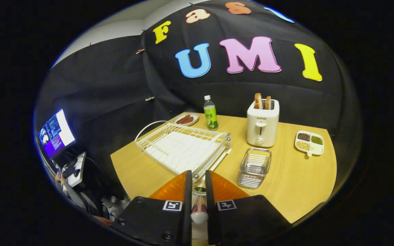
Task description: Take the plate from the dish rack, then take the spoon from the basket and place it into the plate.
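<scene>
so the wooden table (299, 177) takes up most of what's ahead of the gripper (197, 186). biggest thing on it is the white dish rack (183, 147), sitting just beyond the fingers and a bit to the left, looks empty from here. past the fingers on the right is a white toaster (262, 124) with two slices of toast poking out the top. closer in on the right, just ahead of the fingers, is the wire basket (254, 167). further right there's a small divided snack tray (309, 142). a green bottle (210, 114) stands behind the rack, with a little dish of sausages (185, 119) beside it. the fingers are nearly closed and the spoon (199, 208) sits in the narrow gap between them, so it looks gripped. the plate seems to be right under the fingers but i can't really tell
</scene>
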Motion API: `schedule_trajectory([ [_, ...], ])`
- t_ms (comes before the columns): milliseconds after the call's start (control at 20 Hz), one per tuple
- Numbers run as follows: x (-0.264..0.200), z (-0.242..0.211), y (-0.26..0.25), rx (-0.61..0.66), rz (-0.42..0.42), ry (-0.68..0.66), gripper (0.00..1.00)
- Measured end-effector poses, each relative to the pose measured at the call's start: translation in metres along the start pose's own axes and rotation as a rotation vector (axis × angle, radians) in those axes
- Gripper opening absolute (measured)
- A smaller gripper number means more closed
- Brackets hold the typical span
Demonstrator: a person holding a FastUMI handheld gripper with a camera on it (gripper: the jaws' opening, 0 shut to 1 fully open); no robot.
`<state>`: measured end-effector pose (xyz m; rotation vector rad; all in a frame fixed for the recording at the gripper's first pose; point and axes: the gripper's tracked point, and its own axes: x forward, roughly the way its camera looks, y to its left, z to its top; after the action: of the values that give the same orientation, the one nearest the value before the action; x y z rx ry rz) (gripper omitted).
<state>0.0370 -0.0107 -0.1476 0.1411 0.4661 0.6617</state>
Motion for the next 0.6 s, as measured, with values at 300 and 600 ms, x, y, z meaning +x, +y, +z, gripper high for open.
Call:
schedule_trajectory([
  [300,0.039,-0.050,0.021,-0.043,0.053,0.107,0.22],
  [600,0.041,-0.059,0.011,-0.040,0.047,0.123,0.23],
])
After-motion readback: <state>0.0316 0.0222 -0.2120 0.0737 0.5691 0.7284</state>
